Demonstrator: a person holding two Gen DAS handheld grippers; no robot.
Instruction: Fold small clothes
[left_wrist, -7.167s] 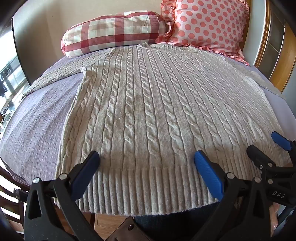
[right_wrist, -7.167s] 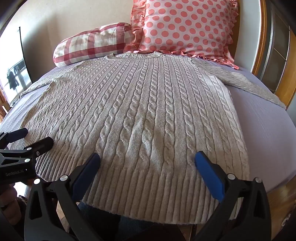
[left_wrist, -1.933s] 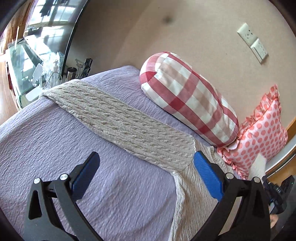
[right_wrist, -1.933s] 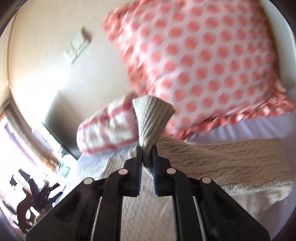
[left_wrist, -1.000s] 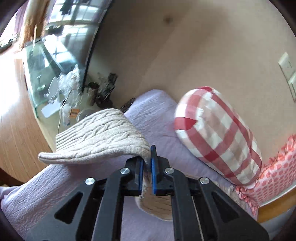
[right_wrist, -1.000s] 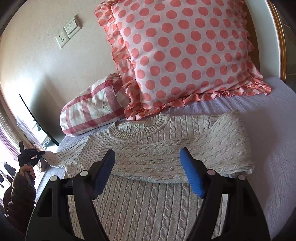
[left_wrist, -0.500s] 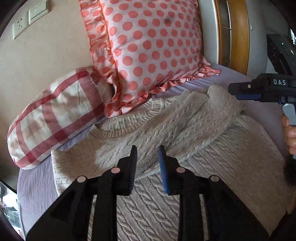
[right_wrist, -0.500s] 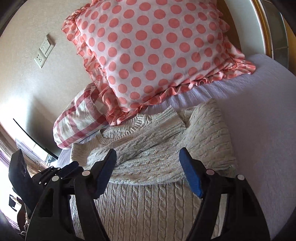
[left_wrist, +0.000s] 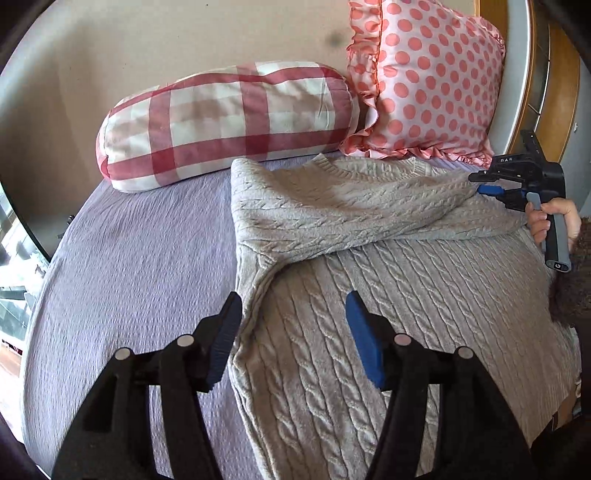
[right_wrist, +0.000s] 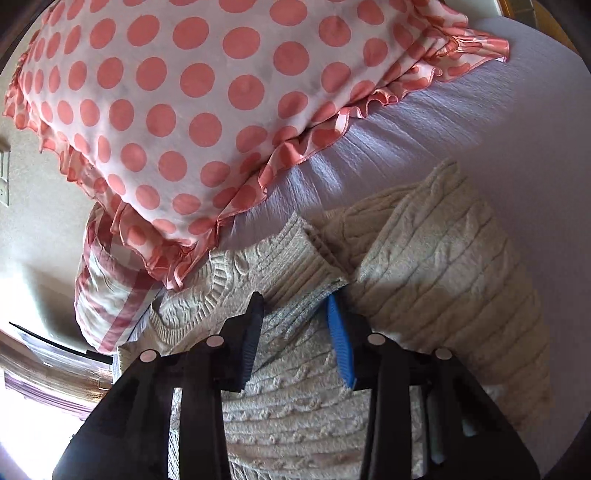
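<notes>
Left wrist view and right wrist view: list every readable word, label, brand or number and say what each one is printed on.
"G": a light mark on the bottom end of the grey handle of the right tool.
Light lettering on top of the right tool's black body: too small and skewed to read.
Right wrist view: no text; a wall plate at the left edge has no legible marking.
</notes>
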